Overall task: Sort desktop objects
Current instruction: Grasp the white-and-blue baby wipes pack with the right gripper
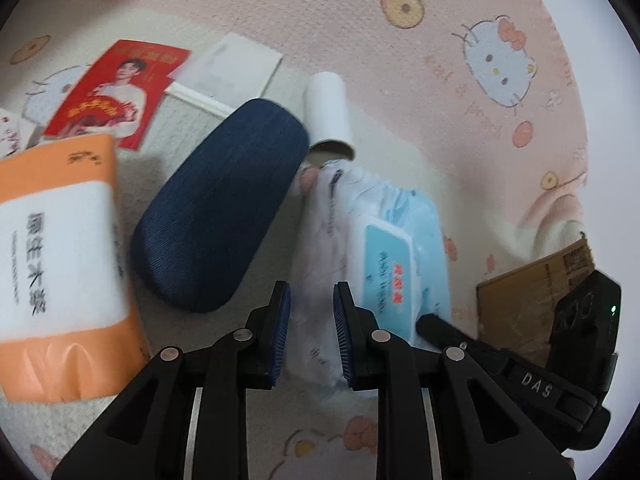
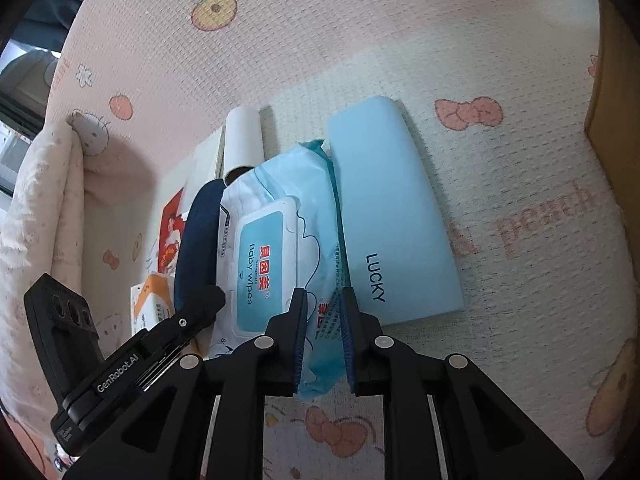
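Note:
A pack of baby wipes [image 1: 384, 256], blue and white with a flip lid, lies on the pink cartoon-print mat [image 1: 360, 32]. My left gripper [image 1: 312, 288] is shut on its white left side, and the wrapper fills the gap between the blue pads. In the right wrist view the same wipes pack [image 2: 272, 248] lies ahead. My right gripper [image 2: 324, 294] is shut on its crumpled blue right edge. Both grippers point steeply down at the pack from its near end.
Left of the pack lie a navy glasses case [image 1: 224, 208], an orange tissue pack [image 1: 60, 260], a white roll tube [image 1: 330, 114], a red card [image 1: 116, 92] and a white booklet [image 1: 232, 66]. A light blue LUCKY case [image 2: 392, 216] touches the pack's right. A cardboard box [image 2: 612, 120] stands at the right.

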Available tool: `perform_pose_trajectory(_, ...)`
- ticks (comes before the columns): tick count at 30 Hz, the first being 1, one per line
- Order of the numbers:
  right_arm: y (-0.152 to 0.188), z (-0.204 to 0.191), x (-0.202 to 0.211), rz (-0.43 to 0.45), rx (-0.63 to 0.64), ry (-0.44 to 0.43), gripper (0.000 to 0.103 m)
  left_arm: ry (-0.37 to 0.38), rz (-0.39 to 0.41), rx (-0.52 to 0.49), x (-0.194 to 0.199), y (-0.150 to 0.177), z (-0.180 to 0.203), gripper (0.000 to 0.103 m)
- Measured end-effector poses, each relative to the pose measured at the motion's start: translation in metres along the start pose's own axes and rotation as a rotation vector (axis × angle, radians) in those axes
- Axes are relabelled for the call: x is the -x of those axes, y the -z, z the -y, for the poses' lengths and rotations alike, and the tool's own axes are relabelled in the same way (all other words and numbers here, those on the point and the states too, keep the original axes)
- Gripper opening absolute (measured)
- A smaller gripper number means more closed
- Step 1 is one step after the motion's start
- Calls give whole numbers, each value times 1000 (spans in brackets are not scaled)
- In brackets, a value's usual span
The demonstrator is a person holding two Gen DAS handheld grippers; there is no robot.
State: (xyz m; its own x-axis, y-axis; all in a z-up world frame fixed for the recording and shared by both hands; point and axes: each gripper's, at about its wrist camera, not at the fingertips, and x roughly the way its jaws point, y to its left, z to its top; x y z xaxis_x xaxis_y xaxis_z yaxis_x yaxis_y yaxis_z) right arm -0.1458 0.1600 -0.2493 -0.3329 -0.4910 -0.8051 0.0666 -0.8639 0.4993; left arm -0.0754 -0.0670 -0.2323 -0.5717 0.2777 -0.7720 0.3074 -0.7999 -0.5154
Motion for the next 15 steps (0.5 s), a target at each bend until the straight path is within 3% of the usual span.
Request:
perform_pose_trajectory(4,2,0,0,5,-1,-5,13,24,-19,11,0,10,-3,29)
perform_pose_trajectory(9,2,1,-2,8,-10,-9,13,46,-11,52,-9,-5,-3,33)
perform_pose_trajectory(15,2,2,-4,27,-13,-12,13,0,-5,-47,-12,-5,18,34)
